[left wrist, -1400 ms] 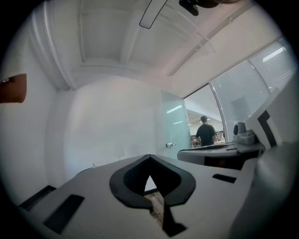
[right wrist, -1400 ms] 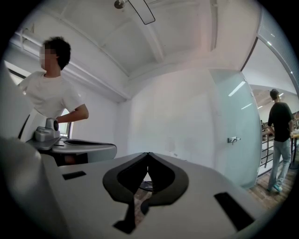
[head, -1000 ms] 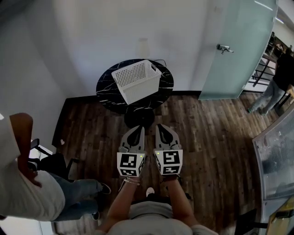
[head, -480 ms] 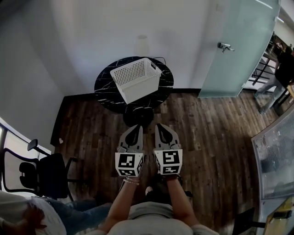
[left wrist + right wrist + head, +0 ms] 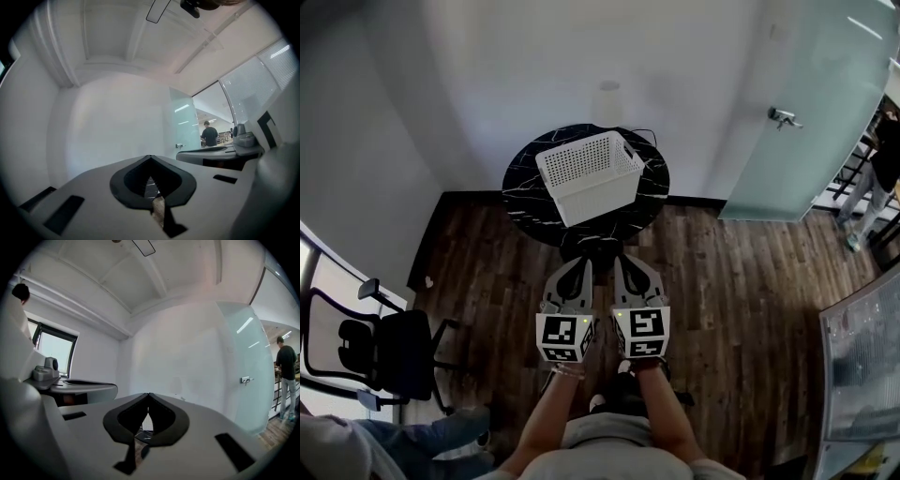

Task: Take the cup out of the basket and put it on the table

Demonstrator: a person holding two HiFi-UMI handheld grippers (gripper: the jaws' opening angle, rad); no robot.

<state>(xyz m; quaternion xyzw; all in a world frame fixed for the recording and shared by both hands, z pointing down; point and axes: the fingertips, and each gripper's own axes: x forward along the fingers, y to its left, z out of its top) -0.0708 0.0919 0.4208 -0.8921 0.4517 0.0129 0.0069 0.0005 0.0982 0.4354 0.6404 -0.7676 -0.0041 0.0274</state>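
While the white perforated plastic basket (image 5: 602, 193) sits on the round black marble table (image 5: 523, 189), the left gripper (image 5: 579, 265) and right gripper (image 5: 623, 262) hang side by side, well short of it. Each has its jaws pressed together, empty. The basket's walls hide the cup.

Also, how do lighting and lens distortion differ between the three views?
Head view: evenly lit, wall curves, corners darken, white basket sharp. Left gripper view: strong fisheye, black rim, hazy background. Right gripper view: same fisheye, bright window at left.
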